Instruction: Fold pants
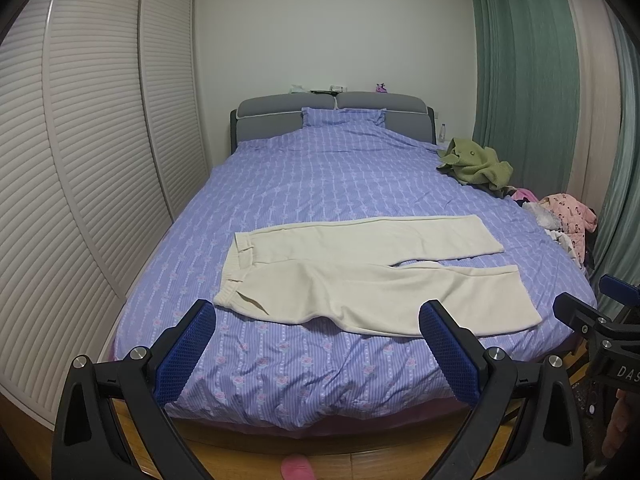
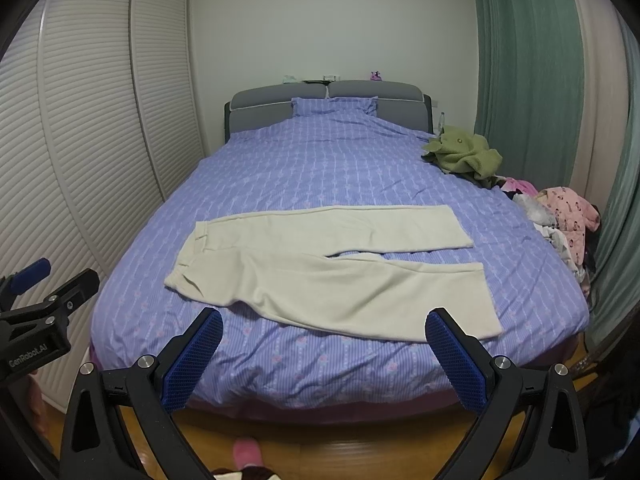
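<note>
Lying flat and fully unfolded, the cream fleece pants (image 1: 360, 276) are spread crosswise near the foot of the bed with the blue-violet floral quilt (image 1: 320, 176), waistband to the left, both legs side by side running right. No fold has been made, so I judge the whole task still lies ahead: one leg over the other, then the length doubled. The left gripper (image 1: 318, 320) and the right gripper (image 2: 324, 328) hang short of the bed's near edge, blue-padded jaws wide apart, holding nothing. A crumpled green garment (image 1: 476, 164) sits well apart, at the far right.
</note>
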